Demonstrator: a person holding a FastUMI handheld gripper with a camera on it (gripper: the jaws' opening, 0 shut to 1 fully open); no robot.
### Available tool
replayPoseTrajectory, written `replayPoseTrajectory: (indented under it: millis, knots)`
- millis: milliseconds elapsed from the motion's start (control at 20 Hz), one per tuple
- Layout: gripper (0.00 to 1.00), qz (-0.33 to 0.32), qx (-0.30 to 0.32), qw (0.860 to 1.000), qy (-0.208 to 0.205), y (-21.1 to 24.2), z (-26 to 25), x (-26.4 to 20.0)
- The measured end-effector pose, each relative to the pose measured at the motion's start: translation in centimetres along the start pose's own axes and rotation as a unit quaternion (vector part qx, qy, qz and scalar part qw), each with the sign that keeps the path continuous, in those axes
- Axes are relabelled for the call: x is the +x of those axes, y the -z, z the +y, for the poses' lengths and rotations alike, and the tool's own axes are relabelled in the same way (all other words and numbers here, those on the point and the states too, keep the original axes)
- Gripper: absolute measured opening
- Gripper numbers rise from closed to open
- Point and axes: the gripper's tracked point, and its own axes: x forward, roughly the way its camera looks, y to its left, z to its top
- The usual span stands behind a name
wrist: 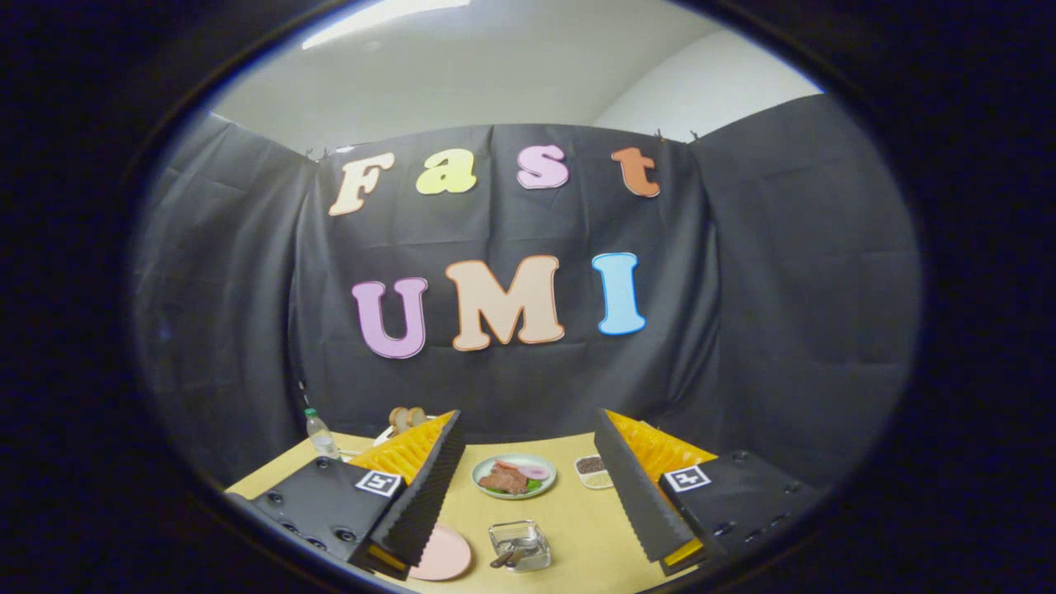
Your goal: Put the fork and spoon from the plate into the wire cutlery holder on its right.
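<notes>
The claw sits at the bottom of the frame with its two fingers spread wide and nothing pinched between them; it hangs above a pale wooden table and is well clear of everything on it.

Low in the frame, in the gap between the fingers, stands a small clear square dish with what looks like the handles of cutlery lying in it; whether that is the fork and spoon cannot be told at this size. Just to its left, partly behind the left finger's tip, lies a flat pink plate.

A little higher, in the middle of the gap, is a round light plate with slices of meat and some greens on it. To its right, close to the right finger's inner edge, sits a small dish holding something grainy.

At the lower left of the frame, beyond the left finger, a small clear bottle with a green cap stands upright on the table's far side. Right of it, over the top of the left finger, a couple of brown bread slices stand on edge.
</notes>
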Motion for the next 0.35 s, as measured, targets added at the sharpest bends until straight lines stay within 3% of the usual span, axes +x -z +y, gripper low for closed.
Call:
replayPoseTrajectory:
  millis: [350]
  knots:
    - [0.99, 0.014, -0.013, 1.0, -0.01, 1.2, 1.3, -1.4]
